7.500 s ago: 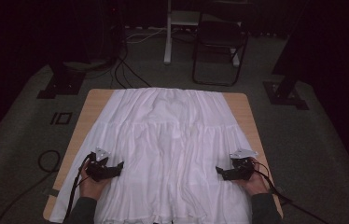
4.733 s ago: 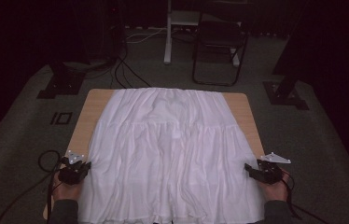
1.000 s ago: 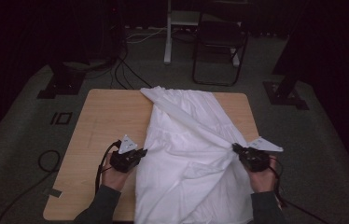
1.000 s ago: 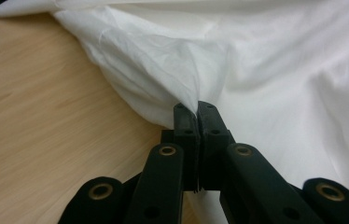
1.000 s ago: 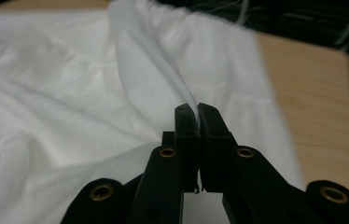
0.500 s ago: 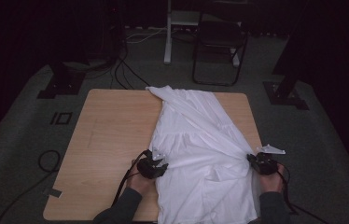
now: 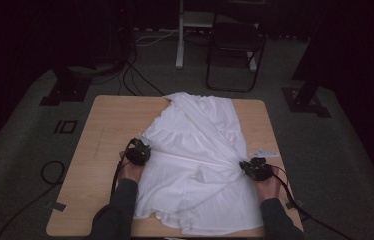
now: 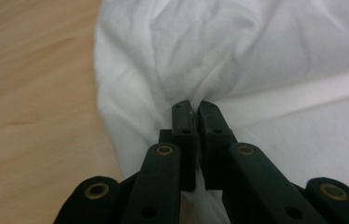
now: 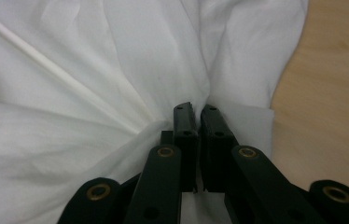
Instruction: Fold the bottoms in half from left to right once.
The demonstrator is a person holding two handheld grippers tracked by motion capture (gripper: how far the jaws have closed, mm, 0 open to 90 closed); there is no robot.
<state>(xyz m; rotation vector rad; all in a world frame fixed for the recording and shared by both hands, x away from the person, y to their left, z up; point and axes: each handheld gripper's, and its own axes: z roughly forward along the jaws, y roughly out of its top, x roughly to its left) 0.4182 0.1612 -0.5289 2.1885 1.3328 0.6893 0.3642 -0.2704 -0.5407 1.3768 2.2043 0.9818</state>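
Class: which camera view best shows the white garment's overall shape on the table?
The high view: the whole white garment lies folded over on the table. Each gripper view gives a close patch of cloth pinched in its jaws.

No readable text, labels, numbers; dim room beyond table possibly hides some.

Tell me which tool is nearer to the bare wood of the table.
Left. The left tool grips the cloth at its edge beside the bare wood. The right tool grips the cloth's opposite side, far from it.
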